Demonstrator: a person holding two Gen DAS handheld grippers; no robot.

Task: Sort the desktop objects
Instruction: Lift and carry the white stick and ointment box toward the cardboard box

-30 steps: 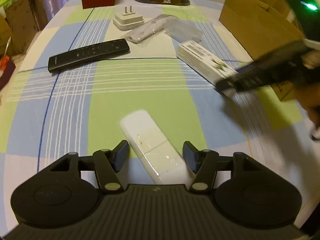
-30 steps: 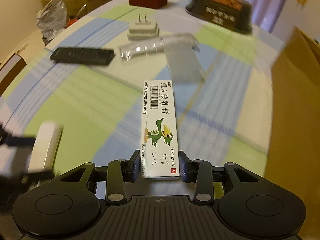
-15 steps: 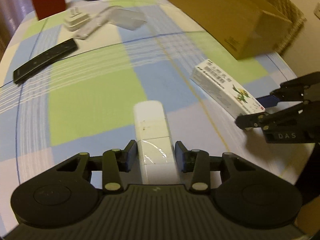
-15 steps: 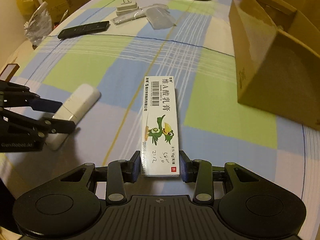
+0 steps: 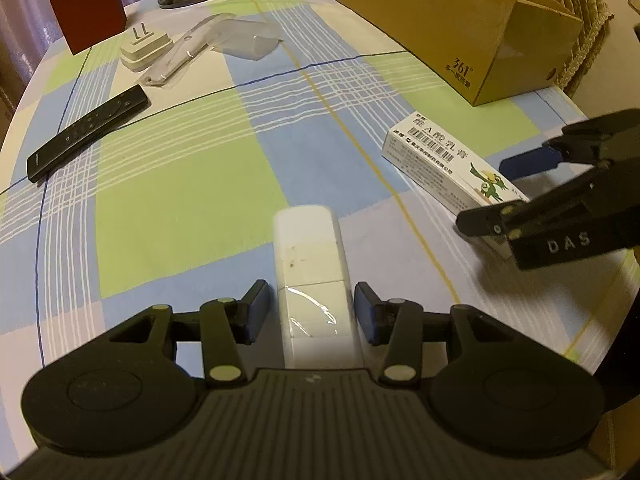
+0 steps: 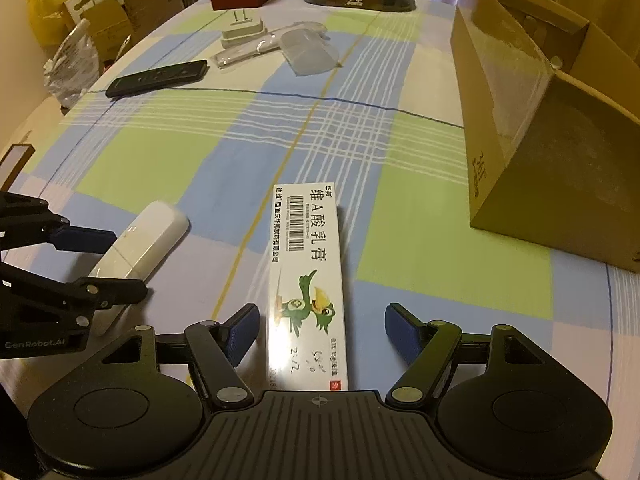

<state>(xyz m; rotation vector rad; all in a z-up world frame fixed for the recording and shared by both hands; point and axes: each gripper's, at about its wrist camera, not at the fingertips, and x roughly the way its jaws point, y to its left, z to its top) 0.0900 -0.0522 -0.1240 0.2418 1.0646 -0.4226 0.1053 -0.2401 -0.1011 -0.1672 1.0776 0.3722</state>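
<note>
Along the near edge of the table (image 6: 224,168), both of my grippers straddle their objects without gripping them. My left gripper (image 5: 308,308) has its jaws narrowly parted around the white oblong device (image 5: 310,264); small gaps show between each blue pad and the device's sides, so I judge it not yet clamped. My right gripper (image 6: 320,332) stands wider, with a clear gap on the right side of the white ointment carton (image 6: 306,276), which lies flat on the checked cloth and points towards the far edge. In the left wrist view the right gripper (image 5: 516,188) appears at the right edge, its fingers astride the same carton (image 5: 448,160); in the right wrist view the left gripper (image 6: 108,264) appears at the left edge, astride the white device (image 6: 144,240).

Step in hand, as I judge it: alignment before a two-handed pick-up, with neither object secured. The likely destination is the open cardboard box (image 6: 560,160) at the right edge, though the task sentence does not name one.

The next move calls for closing each pair of jaws squarely on the long sides, then lifting. The carton is thin-walled and should take only light pressure.

Unsorted near the far edge lie a black remote (image 5: 88,132), a white plug adapter (image 5: 144,50) and a clear plastic packet (image 5: 180,58).
</note>
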